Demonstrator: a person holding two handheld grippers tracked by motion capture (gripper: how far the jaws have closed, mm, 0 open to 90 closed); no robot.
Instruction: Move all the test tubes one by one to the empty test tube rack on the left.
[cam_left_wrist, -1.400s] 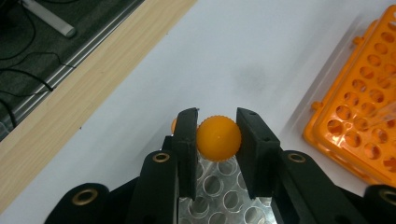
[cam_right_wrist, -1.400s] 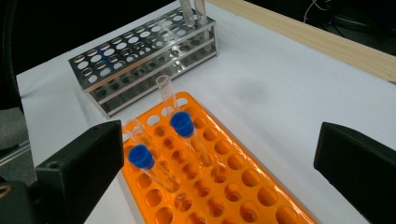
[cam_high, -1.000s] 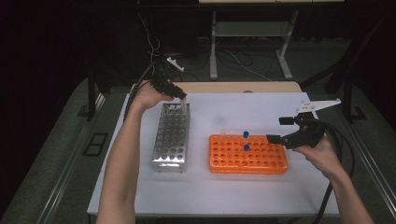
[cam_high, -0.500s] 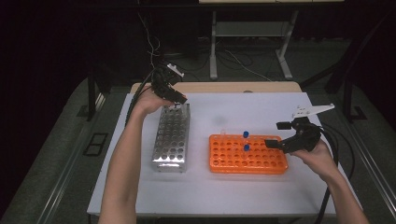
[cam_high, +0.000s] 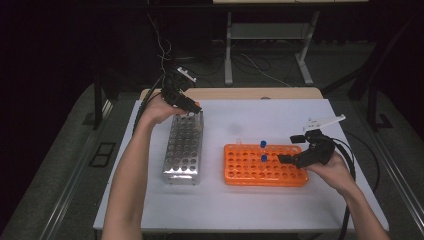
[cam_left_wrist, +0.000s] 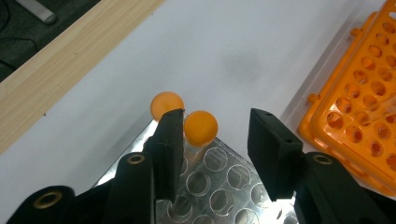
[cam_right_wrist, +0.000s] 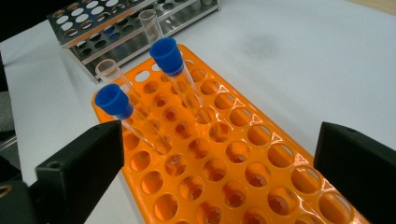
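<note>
White tabletop (cam_high: 250, 210) carries two racks: a steel rack (cam_high: 184, 149) toward its left edge and an orange rack (cam_high: 262, 166) right of centre, the two well apart with bare top between them. A wooden strip (cam_high: 240, 93) runs along the far edge. At the steel rack's far end stand two orange-capped tubes (cam_left_wrist: 200, 128), just beside each other at the rack's corner. The orange rack holds four tubes at its far left corner: two blue-capped tubes (cam_right_wrist: 114, 101) and two open tubes (cam_right_wrist: 106, 69), all leaning; its other holes nearer the right gripper are bare. The left gripper (cam_left_wrist: 215, 140) hangs over the far end of the steel rack, pointing down, the forearm reaching in from the near edge; its jaws have just been opening and stand apart, with one orange cap between them, close against the left jaw and clear of the right one, while the second cap sits just outside the left jaw. The right gripper (cam_high: 290, 150) is held low over the right end of the orange rack, pointing left along it toward the blue caps, the hand behind it near the right edge; its jaws stand wide apart with nothing between them. Cables (cam_high: 350, 150) trail from both grippers off the table.
</note>
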